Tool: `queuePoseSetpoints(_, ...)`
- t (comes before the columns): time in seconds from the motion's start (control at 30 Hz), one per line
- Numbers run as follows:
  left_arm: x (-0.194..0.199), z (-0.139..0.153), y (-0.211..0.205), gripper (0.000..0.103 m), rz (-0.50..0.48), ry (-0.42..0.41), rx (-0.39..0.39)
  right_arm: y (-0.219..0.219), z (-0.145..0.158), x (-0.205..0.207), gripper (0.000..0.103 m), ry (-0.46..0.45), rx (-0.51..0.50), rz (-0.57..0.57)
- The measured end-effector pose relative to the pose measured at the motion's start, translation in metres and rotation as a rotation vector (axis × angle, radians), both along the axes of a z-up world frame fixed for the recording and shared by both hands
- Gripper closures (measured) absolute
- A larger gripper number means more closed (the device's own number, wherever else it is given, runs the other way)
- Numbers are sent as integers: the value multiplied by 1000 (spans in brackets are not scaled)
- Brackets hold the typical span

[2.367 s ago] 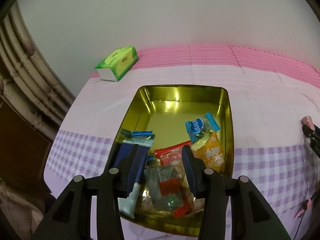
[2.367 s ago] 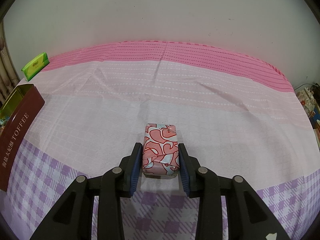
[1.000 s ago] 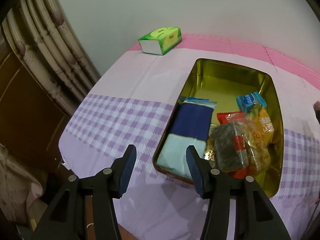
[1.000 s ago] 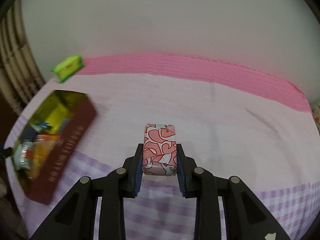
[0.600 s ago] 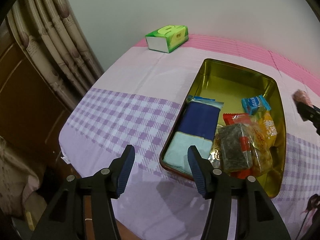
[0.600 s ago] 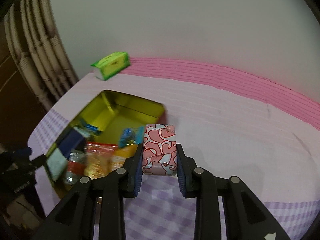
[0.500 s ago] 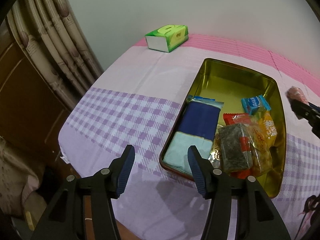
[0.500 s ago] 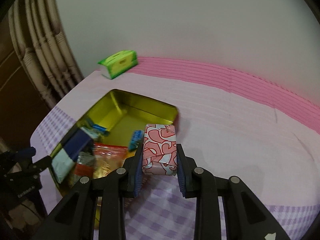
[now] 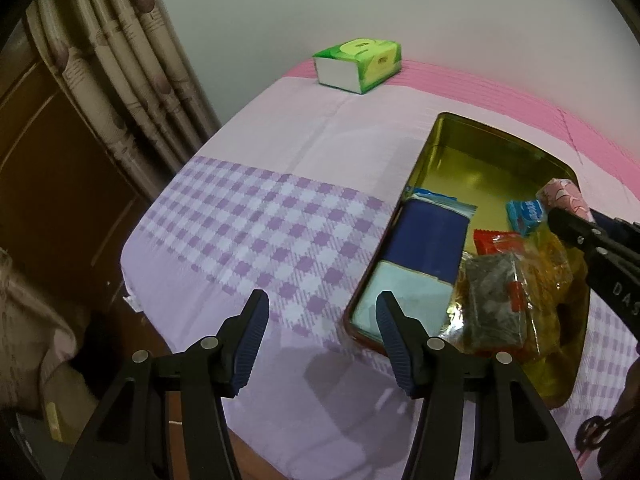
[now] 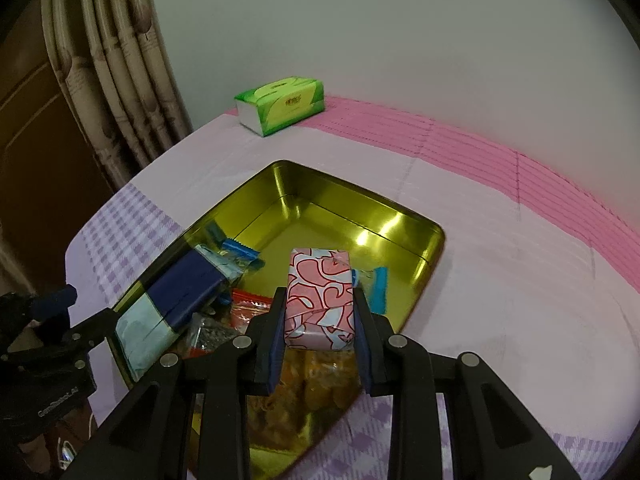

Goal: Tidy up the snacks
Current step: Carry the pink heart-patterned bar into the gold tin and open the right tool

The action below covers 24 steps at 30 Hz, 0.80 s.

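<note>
A: What is being held by the right gripper (image 10: 320, 316)?

B: A pink packet (image 10: 320, 296) with red and white swirls is being clamped between the pads, jaws closed tight on its sides. It is being held above the tin (image 10: 404, 216), over its middle.

A: And the left gripper (image 9: 320, 334)?

B: Nothing is being held. Its jaws are standing partly apart over the checked cloth (image 9: 256, 240), just beside the tin's near-left corner.

A: Tin contents being logged?

B: The gold-lined tin is being seen about half full, the far end bare. Along the left wall a navy box (image 9: 430, 248) with a pale blue end is lying, with a blue-edged wrapper (image 9: 444, 202) at its far end. Beside the box a red packet (image 9: 496, 240) and a dark clear-wrapped packet (image 9: 494, 300) are being noted, with an orange-yellow bag (image 9: 552, 256) to their right. A small blue packet (image 9: 524, 212) is lying further back, near the right wall.

A: Anything outside the tin?

B: A green tissue pack (image 10: 280, 106) is being seen at the far edge of the table, well apart from the tin, near the curtain (image 10: 116, 80).
</note>
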<state>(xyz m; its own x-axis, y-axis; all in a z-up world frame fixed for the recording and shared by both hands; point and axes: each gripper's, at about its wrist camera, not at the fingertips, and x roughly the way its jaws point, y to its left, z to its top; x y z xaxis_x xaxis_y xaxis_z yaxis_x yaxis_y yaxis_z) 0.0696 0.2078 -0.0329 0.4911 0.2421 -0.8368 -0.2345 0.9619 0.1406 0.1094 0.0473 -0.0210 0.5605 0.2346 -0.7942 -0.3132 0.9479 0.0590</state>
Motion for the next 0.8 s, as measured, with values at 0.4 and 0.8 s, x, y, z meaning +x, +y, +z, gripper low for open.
queuePoseSetpoints(0.4,1,0,7,46,23,-2,-4,17,-14,11,75,13,-33,10)
queuePoseSetpoints(0.8,0,-1,6,45,13,-4,5,15,-18,11,73,23,-29,0)
